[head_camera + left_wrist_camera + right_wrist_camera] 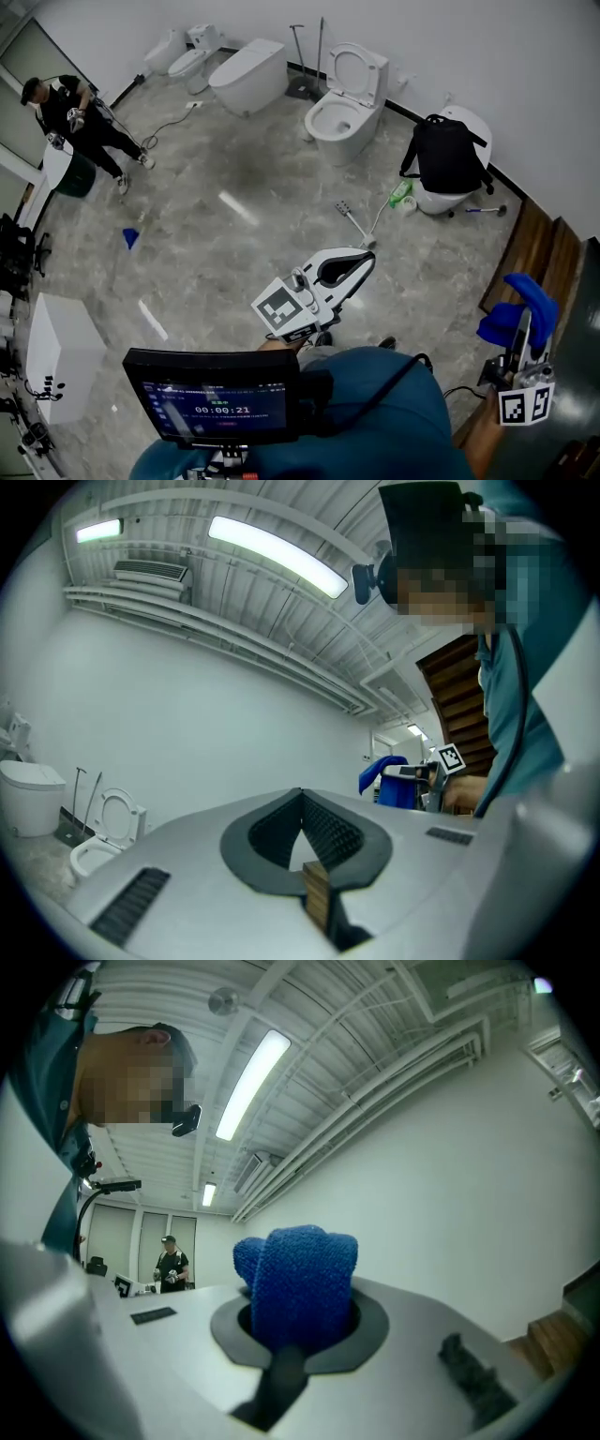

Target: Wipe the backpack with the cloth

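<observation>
- Blue terry cloth stood bunched between the jaws of the right gripper, which were clamped on its lower part. Its folded bulk rose past the fingertips, so its long axis ran along the jaws.
- In the head view we saw the same cloth at the lower right, draped over the tip of the right gripper, beside the wooden panelling.
- We found the left gripper with its jaws brought together at the tips and nothing between them. In the head view the left gripper pointed up and to the right, roughly toward the backpack.
- We saw the black backpack upright on a closed white toilet against the far wall. Its long axis ran from the wall end down toward the floor, and its straps hung off both sides.
- Both grippers were well apart from the backpack, with bare grey floor between.
- We noted a green bottle near the foot of that toilet, and an open toilet stood further left.
</observation>
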`<action>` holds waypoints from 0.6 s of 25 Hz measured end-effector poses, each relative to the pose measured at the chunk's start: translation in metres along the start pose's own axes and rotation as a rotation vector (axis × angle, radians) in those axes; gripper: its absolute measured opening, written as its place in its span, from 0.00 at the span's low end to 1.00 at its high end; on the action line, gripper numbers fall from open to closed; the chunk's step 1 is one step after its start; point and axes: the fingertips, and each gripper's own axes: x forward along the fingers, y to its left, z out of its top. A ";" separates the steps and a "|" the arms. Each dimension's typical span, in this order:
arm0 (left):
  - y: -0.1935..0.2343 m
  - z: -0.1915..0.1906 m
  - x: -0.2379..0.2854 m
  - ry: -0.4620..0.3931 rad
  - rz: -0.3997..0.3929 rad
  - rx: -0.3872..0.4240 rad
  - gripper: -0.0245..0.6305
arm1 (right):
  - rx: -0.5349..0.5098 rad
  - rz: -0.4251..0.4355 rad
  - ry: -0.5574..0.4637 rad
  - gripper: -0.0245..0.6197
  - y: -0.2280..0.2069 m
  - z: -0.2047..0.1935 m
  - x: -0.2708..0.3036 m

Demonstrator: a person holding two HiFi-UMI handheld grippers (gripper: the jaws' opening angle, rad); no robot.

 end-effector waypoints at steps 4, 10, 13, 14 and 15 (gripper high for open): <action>0.003 -0.006 -0.031 -0.007 -0.050 0.001 0.05 | -0.020 -0.080 -0.005 0.07 0.030 -0.020 -0.019; -0.001 -0.004 -0.077 -0.023 -0.100 -0.016 0.05 | -0.054 -0.150 -0.006 0.07 0.080 -0.023 -0.044; -0.004 0.010 -0.094 -0.035 -0.108 -0.030 0.05 | -0.062 -0.157 -0.002 0.07 0.105 -0.009 -0.050; -0.006 0.012 -0.098 -0.040 -0.110 -0.033 0.05 | -0.066 -0.157 0.000 0.07 0.109 -0.007 -0.051; -0.008 0.013 -0.100 -0.043 -0.111 -0.035 0.05 | -0.069 -0.155 0.001 0.07 0.112 -0.005 -0.053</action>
